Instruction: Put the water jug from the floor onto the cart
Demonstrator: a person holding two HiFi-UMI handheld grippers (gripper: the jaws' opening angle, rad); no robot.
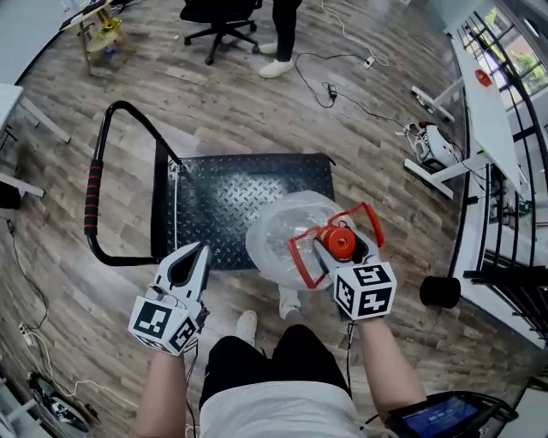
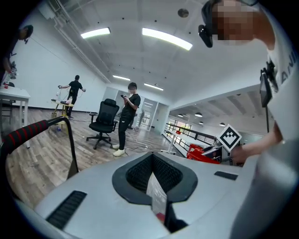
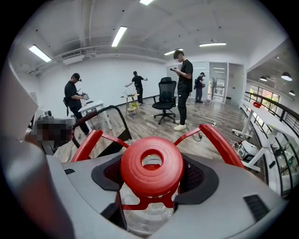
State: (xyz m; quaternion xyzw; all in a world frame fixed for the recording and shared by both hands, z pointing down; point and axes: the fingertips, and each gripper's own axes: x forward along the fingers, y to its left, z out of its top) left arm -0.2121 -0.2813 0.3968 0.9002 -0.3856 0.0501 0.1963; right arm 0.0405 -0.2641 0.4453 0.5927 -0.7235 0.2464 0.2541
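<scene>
A clear water jug point(image 1: 287, 233) with a red cap point(image 1: 341, 242) and a red carry handle point(image 1: 301, 257) hangs tilted over the near right corner of the cart. My right gripper point(image 1: 342, 250) is shut on its neck just below the cap point(image 3: 152, 165), the grey jaws hugging it on both sides. The cart's black checker-plate deck point(image 1: 231, 184) lies on the wood floor, with its looped handle point(image 1: 92, 190) at the left. My left gripper point(image 1: 196, 253) hovers at the deck's near left edge, jaws together and holding nothing point(image 2: 154, 176).
A black office chair point(image 1: 221, 19) and a standing person point(image 1: 282, 34) are beyond the cart. Cables point(image 1: 342, 90) run across the floor at upper right. White desks point(image 1: 490, 111) and a railing line the right side. A black round object point(image 1: 440, 292) sits near my right arm.
</scene>
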